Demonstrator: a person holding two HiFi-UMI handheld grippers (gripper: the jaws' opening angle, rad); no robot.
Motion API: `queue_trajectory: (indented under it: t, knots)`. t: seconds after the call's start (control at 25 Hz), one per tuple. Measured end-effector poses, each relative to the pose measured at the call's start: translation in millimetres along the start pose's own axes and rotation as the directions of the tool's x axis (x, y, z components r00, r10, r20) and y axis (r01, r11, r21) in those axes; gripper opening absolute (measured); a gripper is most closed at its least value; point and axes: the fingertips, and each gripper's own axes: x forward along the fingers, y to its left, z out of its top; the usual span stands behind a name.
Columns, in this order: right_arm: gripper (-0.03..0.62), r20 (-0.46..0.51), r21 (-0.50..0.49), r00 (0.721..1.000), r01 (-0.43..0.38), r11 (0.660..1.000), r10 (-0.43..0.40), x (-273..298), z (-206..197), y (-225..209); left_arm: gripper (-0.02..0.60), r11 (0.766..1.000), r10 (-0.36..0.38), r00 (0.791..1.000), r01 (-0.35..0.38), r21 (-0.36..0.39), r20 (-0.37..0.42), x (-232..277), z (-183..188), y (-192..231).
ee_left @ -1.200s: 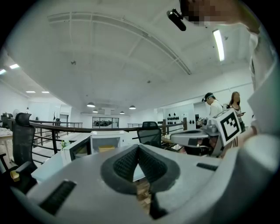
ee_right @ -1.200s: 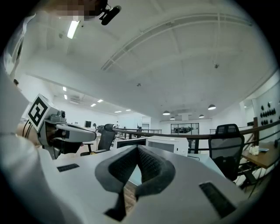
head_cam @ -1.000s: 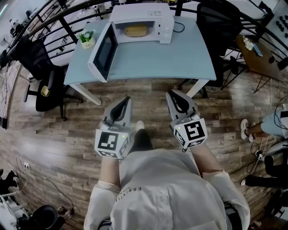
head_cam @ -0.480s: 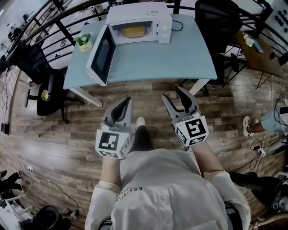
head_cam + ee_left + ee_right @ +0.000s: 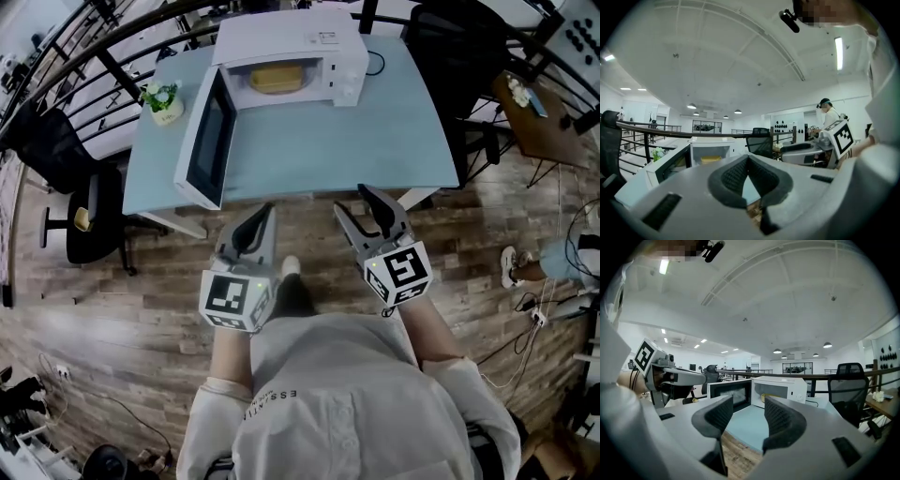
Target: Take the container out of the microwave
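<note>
While both grippers hang short of the table (image 5: 375, 131), the left gripper (image 5: 262, 214) has its jaws pressed together, empty; the right gripper (image 5: 354, 200) gapes wide, empty. Beyond, the yellow container (image 5: 276, 79) sits inside the open microwave (image 5: 319, 37). Ceiling lights (image 5: 839, 53) show only in the gripper views.

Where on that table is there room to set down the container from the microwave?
The table is bare in front of the microwave, from the open door across to its right edge. The left side is crowded: door and potted plant.
</note>
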Motion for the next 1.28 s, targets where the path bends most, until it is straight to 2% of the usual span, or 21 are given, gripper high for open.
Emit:
queue_trajectory:
  t: [0.48, 0.68, 0.88, 1.0, 1.28]
  knots:
    - [0.202, -0.066, -0.043, 0.998, -0.013, 0.999, 0.01, 155, 18, -38, -0.006, 0.999, -0.037, 0.999, 0.037, -0.025, -0.002, 95, 14, 132]
    - [0.202, -0.087, -0.047, 0.996, -0.004, 0.999, 0.0, 206, 21, -55, -0.006, 0.996, -0.082, 0.997, 0.082, -0.023, 0.0, 136, 19, 161]
    - [0.202, -0.125, -0.048, 0.992, -0.013, 0.999, 0.007, 235, 15, -70, -0.006, 0.994, -0.101, 0.995, 0.1, -0.033, -0.019, 164, 13, 172]
    - [0.202, -0.151, -0.058, 0.988, -0.036, 0.998, 0.027, 247, 9, -80, -0.006, 0.997, -0.079, 0.996, 0.079, -0.015, -0.031, 174, 12, 179]
    - [0.202, -0.244, -0.097, 0.964, -0.129, 0.987, 0.102, 283, -11, -108, -0.006, 0.999, 0.021, 0.999, -0.022, -0.037, -0.045, 192, 11, 194]
